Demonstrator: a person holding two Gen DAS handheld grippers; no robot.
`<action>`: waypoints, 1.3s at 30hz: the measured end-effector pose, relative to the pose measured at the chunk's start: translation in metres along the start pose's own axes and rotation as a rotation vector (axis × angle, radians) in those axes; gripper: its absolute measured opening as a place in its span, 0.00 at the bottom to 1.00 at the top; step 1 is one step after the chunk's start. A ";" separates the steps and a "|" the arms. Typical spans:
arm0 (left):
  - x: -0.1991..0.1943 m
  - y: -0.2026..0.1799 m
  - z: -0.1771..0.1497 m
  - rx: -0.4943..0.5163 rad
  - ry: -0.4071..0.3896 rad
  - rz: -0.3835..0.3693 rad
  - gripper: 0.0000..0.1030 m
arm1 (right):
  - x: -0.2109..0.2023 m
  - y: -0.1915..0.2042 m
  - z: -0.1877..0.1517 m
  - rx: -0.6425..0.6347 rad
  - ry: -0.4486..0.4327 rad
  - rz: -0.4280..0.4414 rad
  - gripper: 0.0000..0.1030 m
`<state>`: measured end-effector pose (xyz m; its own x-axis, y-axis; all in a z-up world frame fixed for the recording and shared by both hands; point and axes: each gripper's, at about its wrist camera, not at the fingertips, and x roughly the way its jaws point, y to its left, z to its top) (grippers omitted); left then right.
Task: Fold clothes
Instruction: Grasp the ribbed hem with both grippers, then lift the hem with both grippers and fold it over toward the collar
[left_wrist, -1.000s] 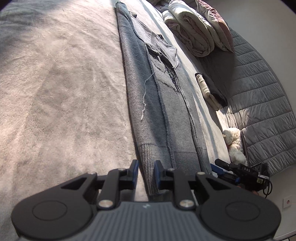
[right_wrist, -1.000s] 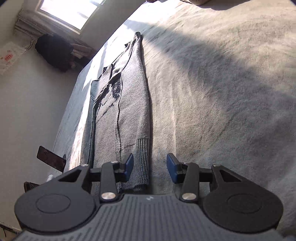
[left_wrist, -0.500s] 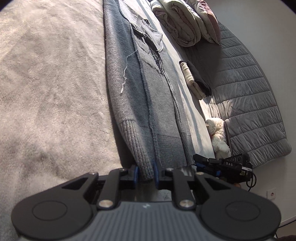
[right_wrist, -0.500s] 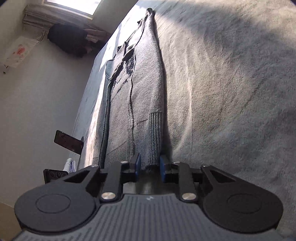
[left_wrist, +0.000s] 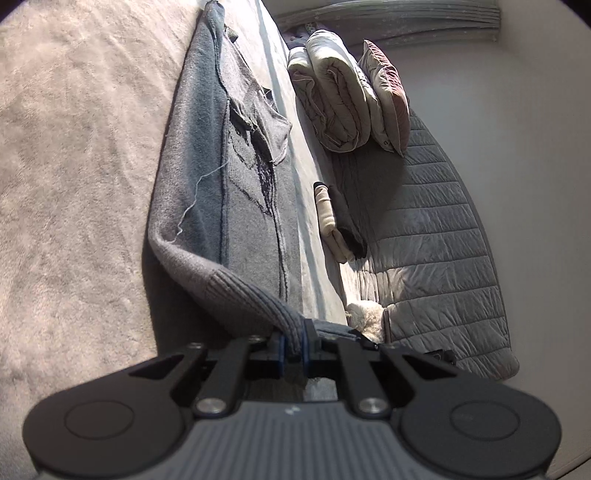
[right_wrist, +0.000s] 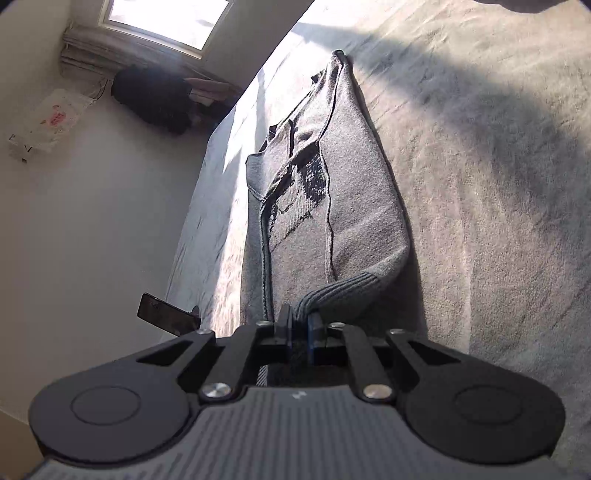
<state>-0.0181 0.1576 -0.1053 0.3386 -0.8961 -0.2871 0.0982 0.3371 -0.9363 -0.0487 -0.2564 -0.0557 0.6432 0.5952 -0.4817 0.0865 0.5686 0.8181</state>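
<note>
A grey knit sweater (left_wrist: 207, 155) lies lengthwise, folded narrow, on a fuzzy beige blanket (left_wrist: 74, 184). In the left wrist view its ribbed hem corner rises off the blanket into my left gripper (left_wrist: 293, 334), whose jaws are closing with the pads pressed on the rib. The right wrist view shows the same sweater (right_wrist: 354, 199) from its other hem corner. My right gripper (right_wrist: 300, 321) pinches that ribbed corner, jaws still closing on it, and the fabric lifts from the blanket (right_wrist: 480, 184). The hem between the two corners is hidden under the grippers.
Beside the sweater, toward the bed's edge, are a rolled duvet (left_wrist: 332, 92), a pink pillow (left_wrist: 388, 99), folded clothes (left_wrist: 336, 221), a quilted grey cover (left_wrist: 436, 240) and a plush toy (left_wrist: 364, 314). On the other side a phone on a stand (right_wrist: 166, 317) and a dark bag (right_wrist: 155, 96) sit by the window.
Both grippers closed on the sweater's ribbed hem corners and lifted them off the blanket. The right gripper went from wide open to pinching; the left view rolled and tilted.
</note>
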 end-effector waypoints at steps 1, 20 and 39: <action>0.002 0.003 0.003 -0.027 -0.031 0.002 0.08 | 0.003 -0.001 0.006 -0.006 -0.004 -0.009 0.10; 0.011 -0.036 0.042 0.359 -0.291 0.366 0.46 | 0.034 -0.031 0.048 -0.097 -0.117 -0.081 0.33; 0.024 -0.009 0.046 0.336 -0.200 0.374 0.08 | 0.062 -0.028 0.027 -0.356 -0.120 -0.093 0.16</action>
<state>0.0326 0.1467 -0.0947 0.5760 -0.6360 -0.5136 0.2201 0.7257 -0.6518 0.0093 -0.2506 -0.0999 0.7314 0.4731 -0.4911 -0.1075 0.7912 0.6020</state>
